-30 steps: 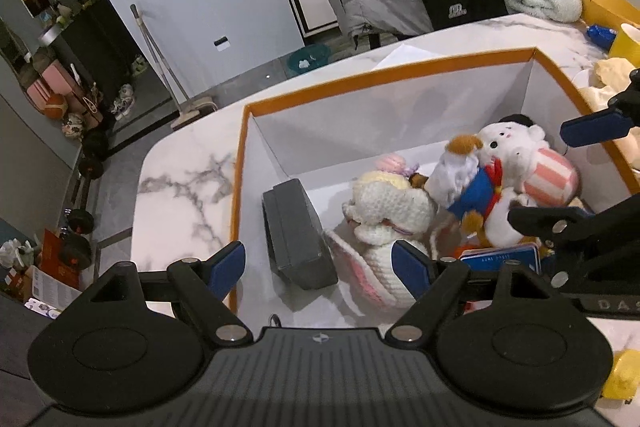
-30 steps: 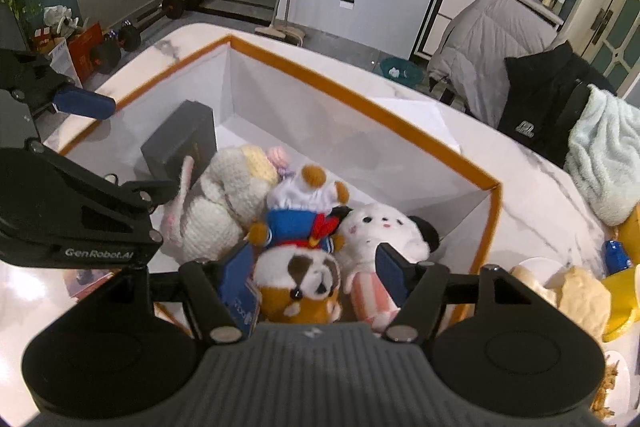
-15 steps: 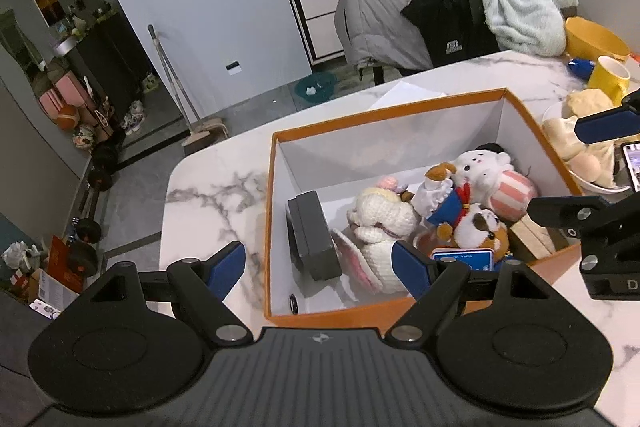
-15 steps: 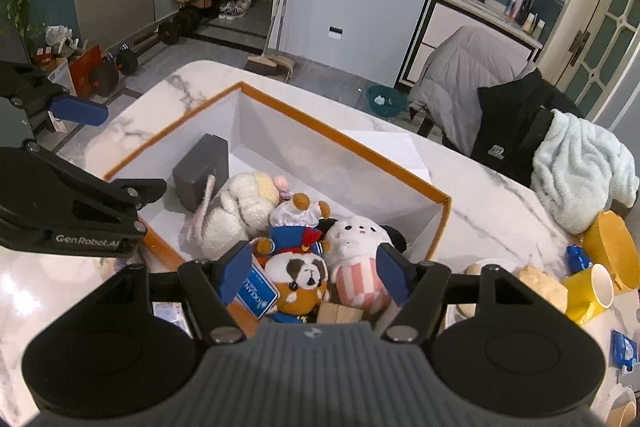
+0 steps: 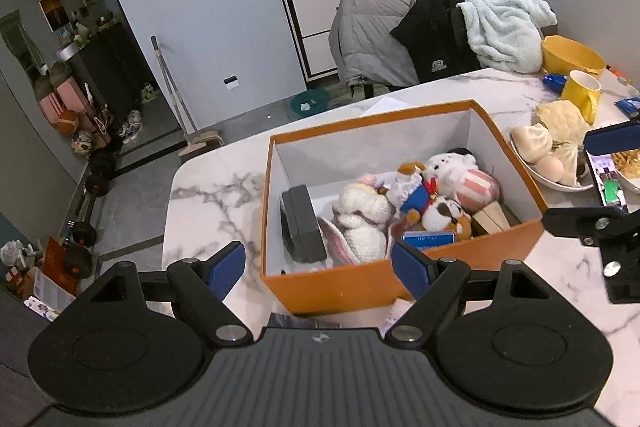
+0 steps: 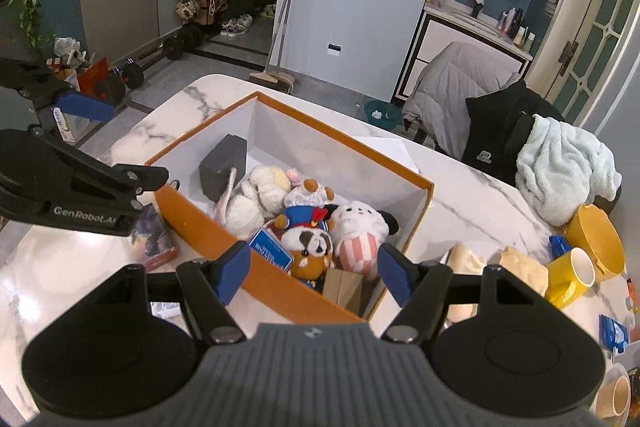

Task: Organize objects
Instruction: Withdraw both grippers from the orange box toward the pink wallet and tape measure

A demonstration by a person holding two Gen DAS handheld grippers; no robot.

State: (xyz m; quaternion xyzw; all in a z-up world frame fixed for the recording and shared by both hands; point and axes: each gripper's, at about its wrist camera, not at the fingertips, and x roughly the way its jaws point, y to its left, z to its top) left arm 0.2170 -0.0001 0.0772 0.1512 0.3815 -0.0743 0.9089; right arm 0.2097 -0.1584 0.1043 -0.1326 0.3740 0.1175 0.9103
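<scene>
Here, left gripper point(image 5: 318, 265) spread wide and holding nothing, above the near edge of the tabletop point(image 5: 212, 183); right gripper point(image 6: 314, 273) likewise spread and holding nothing, over the near corner of the orange box point(image 6: 280, 295). Inside the box: a dark grey case point(image 5: 302, 223) upright against the left wall, a white knitted bunny point(image 5: 360, 219), a plush in a blue sailor suit point(image 6: 306, 207), a brown-and-white plush point(image 6: 310, 247), a white plush with pink stripes point(image 6: 358, 235), a blue card point(image 6: 272, 253) propped at the near wall. Beside the box, loose on the marble, a small picture-printed packet point(image 6: 154, 237). Likely risks: clipping the box rim on a low reach and shoving the box toward the food plate point(image 5: 560, 183) and yellow mug point(image 5: 580, 95); toppling the leaning card; colliding the two grippers, close together near the same corner.
</scene>
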